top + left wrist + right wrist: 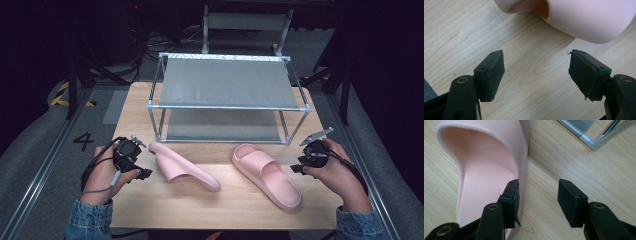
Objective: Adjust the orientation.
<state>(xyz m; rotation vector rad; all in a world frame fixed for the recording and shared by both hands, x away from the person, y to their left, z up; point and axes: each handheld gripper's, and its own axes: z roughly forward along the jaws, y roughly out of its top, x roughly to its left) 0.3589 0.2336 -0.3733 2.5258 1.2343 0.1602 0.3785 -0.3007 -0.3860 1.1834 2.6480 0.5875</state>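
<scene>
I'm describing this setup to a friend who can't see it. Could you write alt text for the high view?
Two pink slippers lie on a wooden table: the left slipper tipped on its side, the right slipper sole down. A person's hands hold an open left claw and right claw beside them. Behind stands a two-shelf metal rack.

in the left gripper view the tipped slipper (584, 20) is cut off at twelve o'clock. in the right gripper view the upright slipper's (486, 165) toe end runs off at six o'clock, and the rack (586, 132) shows just a corner at one o'clock.
</scene>
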